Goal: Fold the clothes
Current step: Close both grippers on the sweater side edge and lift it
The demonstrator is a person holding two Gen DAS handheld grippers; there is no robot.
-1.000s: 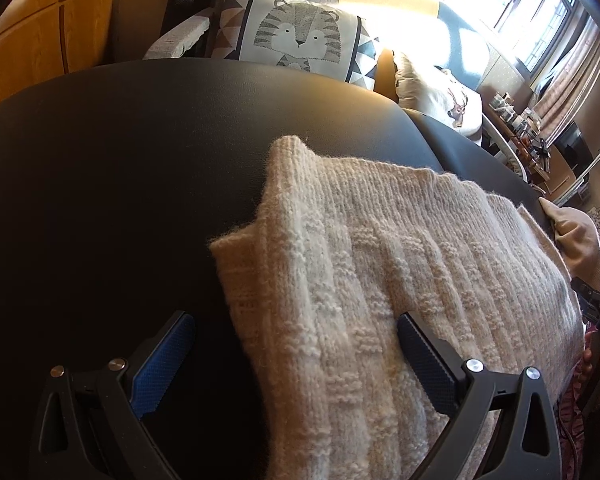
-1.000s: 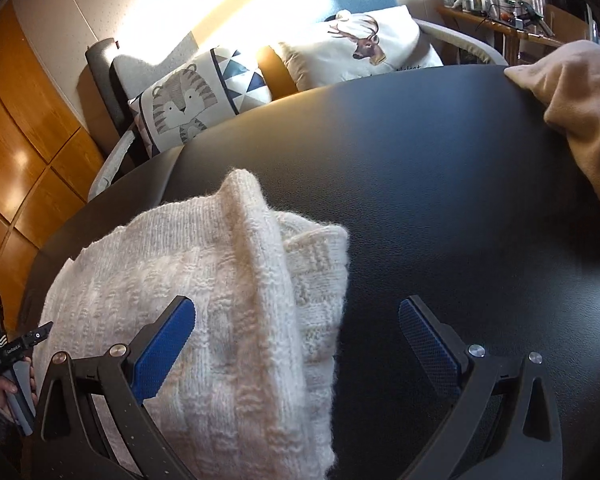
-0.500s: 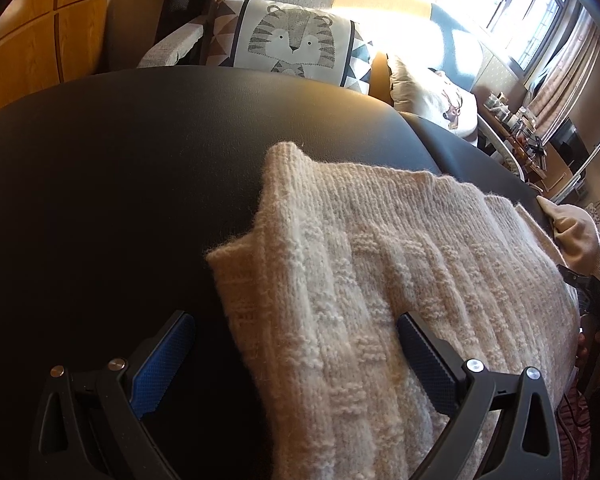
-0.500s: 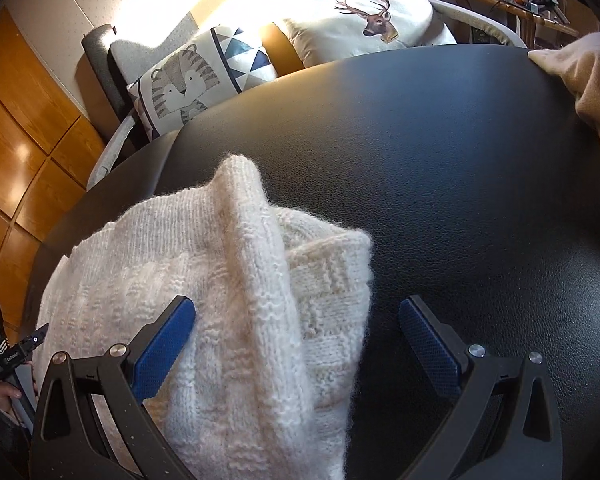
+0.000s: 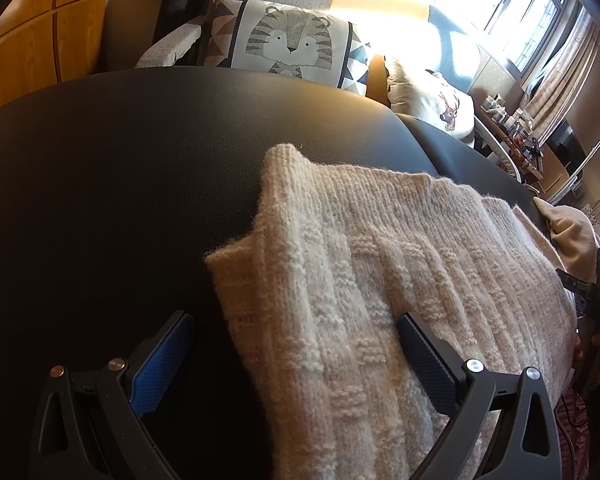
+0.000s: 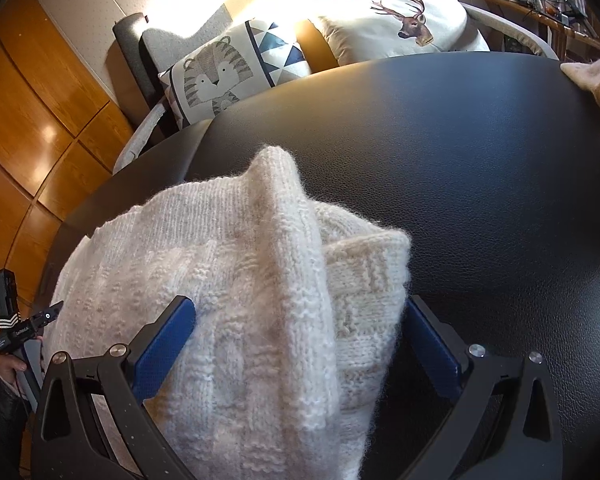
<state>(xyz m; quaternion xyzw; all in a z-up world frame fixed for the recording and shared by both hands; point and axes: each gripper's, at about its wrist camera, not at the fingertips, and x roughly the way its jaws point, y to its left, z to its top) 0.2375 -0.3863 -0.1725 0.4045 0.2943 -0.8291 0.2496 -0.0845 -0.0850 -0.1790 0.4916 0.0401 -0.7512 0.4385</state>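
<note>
A cream knitted sweater (image 5: 380, 280) lies folded on the black leather table (image 5: 120, 180). My left gripper (image 5: 296, 356) is open, its jaws wide apart astride the sweater's left edge, one finger over bare table, the other over the knit. In the right wrist view the same sweater (image 6: 240, 300) fills the lower middle, with a raised fold running up its centre. My right gripper (image 6: 300, 344) is open, both blue pads on either side of the sweater's right end.
A tan garment (image 6: 596, 84) lies at the table's far right edge, also in the left wrist view (image 5: 568, 232). Behind the table stands a sofa with a tiger cushion (image 5: 288, 48) and a deer cushion (image 6: 404, 24). Wooden panels (image 6: 28, 128) line the left wall.
Both grippers have moved in closer over the sweater; in the right wrist view the sweater's right end now sits fully between the pads. The jaws stayed open.
</note>
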